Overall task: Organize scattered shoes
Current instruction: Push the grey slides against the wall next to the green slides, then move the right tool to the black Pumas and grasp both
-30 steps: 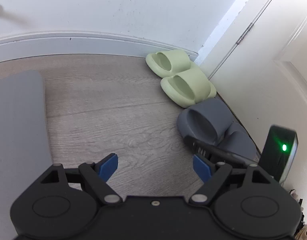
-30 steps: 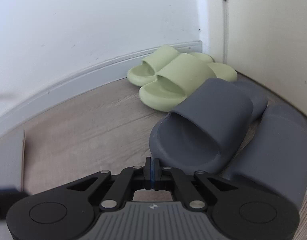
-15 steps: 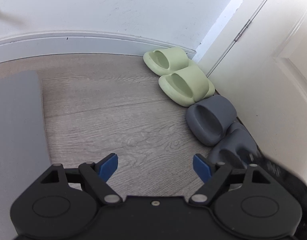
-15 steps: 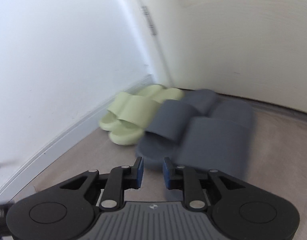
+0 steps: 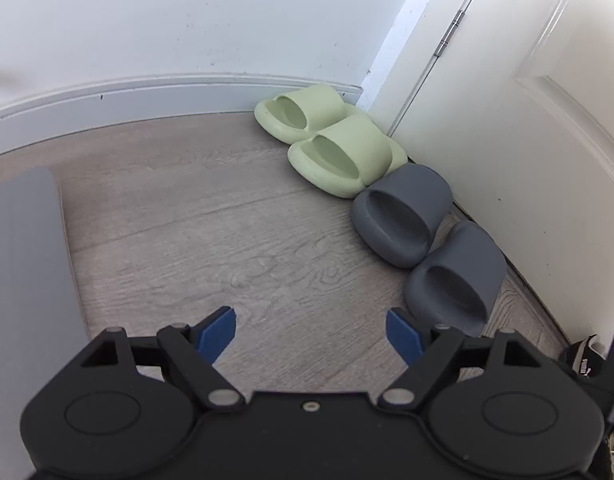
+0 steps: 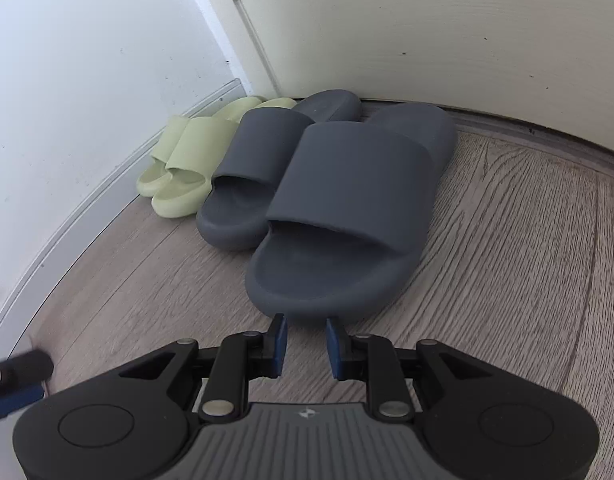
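1. A wood-grain floor (image 5: 235, 216) is seen, bounded by a white wall with a skirting board (image 5: 147, 96) and, at a right angle to it, a white door (image 5: 507, 128) with a metal hinge (image 5: 449, 40). The two meet in a corner of the floor.
2. A flat grey mat (image 5: 23, 272) is laid along the left edge of the floor in the left wrist view.
3. Four slides are lined up in a row along the foot of the door, heels toward the door and open toes toward the room.
4. The near grey slide (image 6: 347, 216) is set closest to the right gripper, with the far grey slide (image 6: 259, 172) just beside it, their sides touching or nearly so.
5. The near green slide (image 5: 343, 160) is placed next, against the far grey slide, and the far green slide (image 5: 299, 112) is tucked into the corner beside the skirting board.
6. The left gripper (image 5: 311, 334) is held above bare floor, well apart from the slides; its blue-padded jaws are spread wide and nothing is between them.
7. The right gripper (image 6: 306, 340) is held low, just in front of the toe of the near grey slide; its jaws are parted by a narrow gap and nothing is gripped.
8. A small black item with white lettering (image 5: 585, 360) is glimpsed at the right edge of the left wrist view.
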Motion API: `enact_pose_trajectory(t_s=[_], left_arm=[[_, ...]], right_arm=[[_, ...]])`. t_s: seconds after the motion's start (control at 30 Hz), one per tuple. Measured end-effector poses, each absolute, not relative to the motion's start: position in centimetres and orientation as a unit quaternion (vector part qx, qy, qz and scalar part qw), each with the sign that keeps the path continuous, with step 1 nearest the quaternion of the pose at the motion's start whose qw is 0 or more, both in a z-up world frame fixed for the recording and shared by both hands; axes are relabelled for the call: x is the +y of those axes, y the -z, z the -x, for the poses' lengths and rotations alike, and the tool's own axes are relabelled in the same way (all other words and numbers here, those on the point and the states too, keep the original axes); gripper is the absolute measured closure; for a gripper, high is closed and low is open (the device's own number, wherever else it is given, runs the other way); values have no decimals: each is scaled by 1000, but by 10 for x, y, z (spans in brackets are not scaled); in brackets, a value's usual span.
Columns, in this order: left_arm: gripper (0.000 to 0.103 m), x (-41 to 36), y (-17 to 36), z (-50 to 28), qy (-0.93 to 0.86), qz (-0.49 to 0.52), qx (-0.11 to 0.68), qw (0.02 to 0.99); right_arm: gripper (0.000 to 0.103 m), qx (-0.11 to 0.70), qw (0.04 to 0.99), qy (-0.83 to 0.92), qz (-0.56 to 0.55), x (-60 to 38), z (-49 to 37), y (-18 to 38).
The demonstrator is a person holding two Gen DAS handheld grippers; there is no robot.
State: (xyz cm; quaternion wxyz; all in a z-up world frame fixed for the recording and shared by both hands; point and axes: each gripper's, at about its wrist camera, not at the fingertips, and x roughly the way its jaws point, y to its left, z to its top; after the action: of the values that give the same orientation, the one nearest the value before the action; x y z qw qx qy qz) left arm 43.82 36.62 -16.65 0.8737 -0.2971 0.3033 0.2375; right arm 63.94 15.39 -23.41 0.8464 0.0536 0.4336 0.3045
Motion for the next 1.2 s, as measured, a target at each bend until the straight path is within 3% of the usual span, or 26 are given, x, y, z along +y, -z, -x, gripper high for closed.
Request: enact_pose_trajectory(t_s=[0.27, 0.43, 0.6, 0.87, 0.93, 1.0, 1.2], left_arm=[[20, 362, 171, -444, -229, 289, 318, 873], [20, 353, 165, -444, -224, 269, 316, 882], [20, 340, 163, -448, -211, 246, 322, 889], [20, 300, 161, -464, -179, 185, 337, 906], [20, 288, 161, -468, -174, 156, 341, 911], [20, 276, 163, -474, -167, 128, 346, 914], [20, 264, 176, -486, -151, 130, 363, 910]], right_arm=[[78, 431, 843, -300, -114, 113, -635, 227], [59, 401, 868, -263, -131, 53, -613, 206], [48, 349, 912, -178, -122, -22, -596, 188], [50, 308, 945, -67, -90, -104, -616, 172], [64, 294, 952, -59, -58, -107, -632, 162], [65, 291, 953, -60, -49, -113, -656, 153], [63, 403, 906, -85, -99, -120, -758, 169]])
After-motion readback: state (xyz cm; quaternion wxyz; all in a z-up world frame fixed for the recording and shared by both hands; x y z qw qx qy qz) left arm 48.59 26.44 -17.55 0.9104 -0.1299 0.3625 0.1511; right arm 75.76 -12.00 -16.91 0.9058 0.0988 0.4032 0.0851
